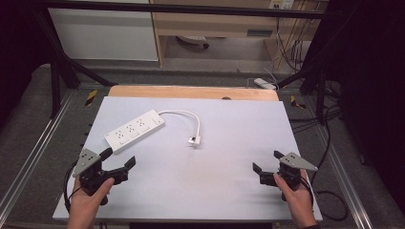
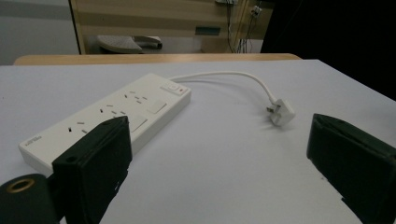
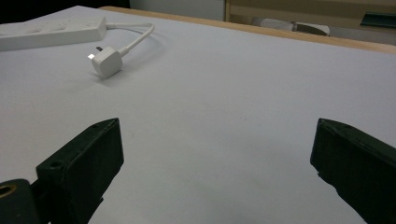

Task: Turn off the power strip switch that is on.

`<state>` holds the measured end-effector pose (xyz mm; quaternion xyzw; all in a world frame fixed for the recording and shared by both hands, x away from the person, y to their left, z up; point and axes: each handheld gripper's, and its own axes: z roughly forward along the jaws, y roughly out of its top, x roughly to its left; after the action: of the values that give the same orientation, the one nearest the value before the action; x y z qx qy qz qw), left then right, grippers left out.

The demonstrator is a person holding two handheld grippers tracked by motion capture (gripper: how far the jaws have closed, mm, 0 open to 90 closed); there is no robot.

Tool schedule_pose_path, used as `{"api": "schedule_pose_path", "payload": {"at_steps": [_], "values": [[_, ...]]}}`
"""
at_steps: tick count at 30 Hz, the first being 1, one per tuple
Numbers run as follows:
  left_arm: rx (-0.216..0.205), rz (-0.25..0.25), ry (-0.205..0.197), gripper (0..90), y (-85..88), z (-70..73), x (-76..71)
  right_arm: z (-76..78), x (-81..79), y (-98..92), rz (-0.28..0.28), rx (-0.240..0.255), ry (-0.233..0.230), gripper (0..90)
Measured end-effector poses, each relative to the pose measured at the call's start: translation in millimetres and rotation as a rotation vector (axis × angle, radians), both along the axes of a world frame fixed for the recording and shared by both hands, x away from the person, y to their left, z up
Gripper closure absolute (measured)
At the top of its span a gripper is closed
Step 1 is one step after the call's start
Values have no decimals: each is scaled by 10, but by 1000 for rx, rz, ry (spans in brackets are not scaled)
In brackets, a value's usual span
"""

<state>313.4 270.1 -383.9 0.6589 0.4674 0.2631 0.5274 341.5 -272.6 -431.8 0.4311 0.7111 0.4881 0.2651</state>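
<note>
A white power strip lies at an angle on the white table top, with several sockets on its face. Its short white cable curls right and ends in a white plug lying loose on the table. My left gripper rests near the front left, just below the strip, open and with nothing between its jaws. In the left gripper view the power strip sits close ahead and the plug farther right. My right gripper stands open at the front right. The plug lies far ahead in the right gripper view.
The white table top has a wooden strip along its far edge. Metal rails run along both sides. Black cables lie on the grey floor at the right. A white cabinet stands behind.
</note>
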Motion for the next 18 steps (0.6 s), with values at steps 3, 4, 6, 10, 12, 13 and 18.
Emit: {"api": "schedule_pose_path", "payload": {"at_steps": [3, 4, 6, 10, 12, 13, 18], "values": [[2, -1, -5, 68, 4, 46, 21, 1, 0, -2, 0, -1, -1, 30], [2, -1, -7, 68, 2, 59, 29, 1, 1, -4, -1, -1, -1, 30], [4, -6, -6, 69, 2, 85, 42, 0, 0, -4, -2, -1, 0, 30], [19, -12, -15, 69, -11, 150, 86, 3, 0, 0, -2, -1, -1, 29], [21, -13, -18, 69, -14, 188, 115, 4, -2, 2, -2, -1, -1, 29], [20, -13, -22, 70, -14, 208, 132, 4, -2, 3, -2, -3, 0, 28], [19, -8, -33, 74, -7, 291, 218, 1, -2, 5, -3, -3, 3, 28]]}}
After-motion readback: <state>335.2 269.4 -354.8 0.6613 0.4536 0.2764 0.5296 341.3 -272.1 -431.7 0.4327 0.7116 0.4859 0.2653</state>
